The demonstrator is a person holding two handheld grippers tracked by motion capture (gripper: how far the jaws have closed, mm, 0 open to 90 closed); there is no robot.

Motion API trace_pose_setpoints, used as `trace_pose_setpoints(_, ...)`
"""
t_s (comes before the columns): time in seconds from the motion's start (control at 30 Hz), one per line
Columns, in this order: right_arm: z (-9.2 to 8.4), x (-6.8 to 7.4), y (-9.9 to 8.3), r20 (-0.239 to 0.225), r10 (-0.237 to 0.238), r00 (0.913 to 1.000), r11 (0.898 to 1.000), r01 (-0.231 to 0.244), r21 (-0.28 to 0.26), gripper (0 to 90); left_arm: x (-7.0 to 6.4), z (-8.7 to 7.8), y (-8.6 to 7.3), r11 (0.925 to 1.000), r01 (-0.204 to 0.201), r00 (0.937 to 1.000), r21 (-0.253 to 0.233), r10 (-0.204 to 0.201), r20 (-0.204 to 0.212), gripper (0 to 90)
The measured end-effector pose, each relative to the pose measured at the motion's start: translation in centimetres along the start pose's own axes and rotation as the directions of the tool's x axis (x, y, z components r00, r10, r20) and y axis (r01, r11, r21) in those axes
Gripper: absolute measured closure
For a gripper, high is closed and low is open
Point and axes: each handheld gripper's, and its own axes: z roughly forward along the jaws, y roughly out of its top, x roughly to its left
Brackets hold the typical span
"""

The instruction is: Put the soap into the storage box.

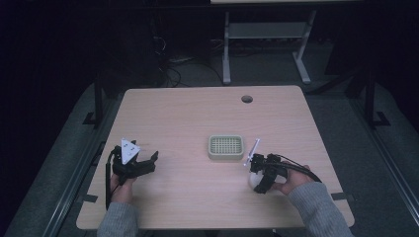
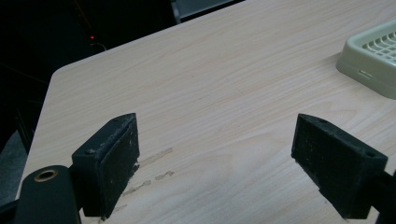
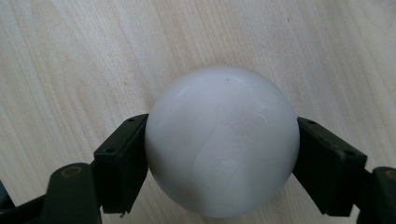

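The right claw [image 3: 223,154] is clamped on the white ball [image 3: 223,140] low on the counter [image 1: 188,118], the tray [image 1: 226,147] lying just up-left of it in the high view, while the left claw [image 1: 143,163] stands apart and empty at lower left.

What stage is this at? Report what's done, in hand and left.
Done: the right tool has closed on the white ball, low over the table. In hand: the ball only. Left, probably: carrying it to the slotted tray, which holds nothing. The left tool is open.
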Motion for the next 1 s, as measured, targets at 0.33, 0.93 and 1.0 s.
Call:
trace_pose_setpoints(0.33, -0.6, -0.1, -0.2, -0.006, 0.003, 1.0000, 0.999, -0.003, -0.037, 23.7, 0.1, 0.0, 0.0, 1.0000, 0.003, 1.0000, 0.002, -0.003, 0.000, 14.9)
trace_pose_setpoints(0.93, -2.9, -0.7, 0.6, -0.010, -0.003, 1.0000, 0.997, 0.002, -0.078, 23.7, 0.2, 0.1, 0.0, 1.0000, -0.002, 1.0000, 0.008, 0.002, -0.009, 14.8)
trace_pose_setpoints(1.0, -3.0, -0.7, 0.8, -0.018, -0.003, 0.9998, 0.997, 0.002, -0.082, 23.7, 0.1, 0.1, 0.0, 1.0000, -0.005, 0.9999, 0.003, 0.005, -0.011, 14.8)
